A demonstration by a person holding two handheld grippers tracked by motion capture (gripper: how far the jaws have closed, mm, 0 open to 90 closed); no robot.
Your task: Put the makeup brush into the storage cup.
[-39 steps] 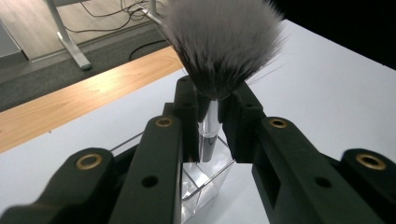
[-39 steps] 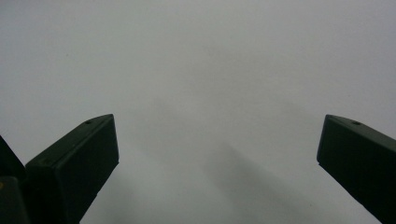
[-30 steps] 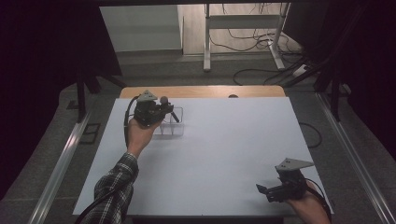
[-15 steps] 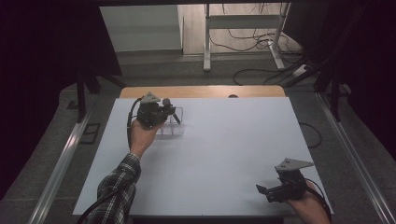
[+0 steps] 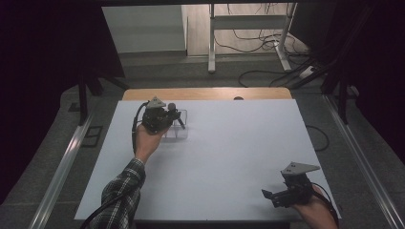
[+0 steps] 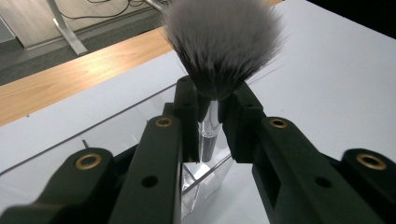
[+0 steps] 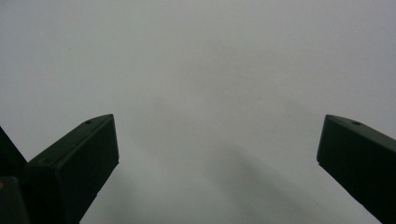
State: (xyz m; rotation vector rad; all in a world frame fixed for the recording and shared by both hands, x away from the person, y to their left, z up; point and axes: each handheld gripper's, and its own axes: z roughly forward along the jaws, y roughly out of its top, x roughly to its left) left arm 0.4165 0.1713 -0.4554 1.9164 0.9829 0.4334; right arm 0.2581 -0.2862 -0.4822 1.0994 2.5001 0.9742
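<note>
Makeup brush, sitting at the top centre of the left gripper view above the clear acrylic organizer, is being clamped by the left gripper on its slick ferrule and risks slipping or tipping the organizer, while the right gripper is resting with jaws apart.

High view. The left gripper, held in a hand with a plaid sleeve, sits over a clear box near the far left of the white table. A brush stands at its tip. The right gripper rests at the near right corner.
</note>
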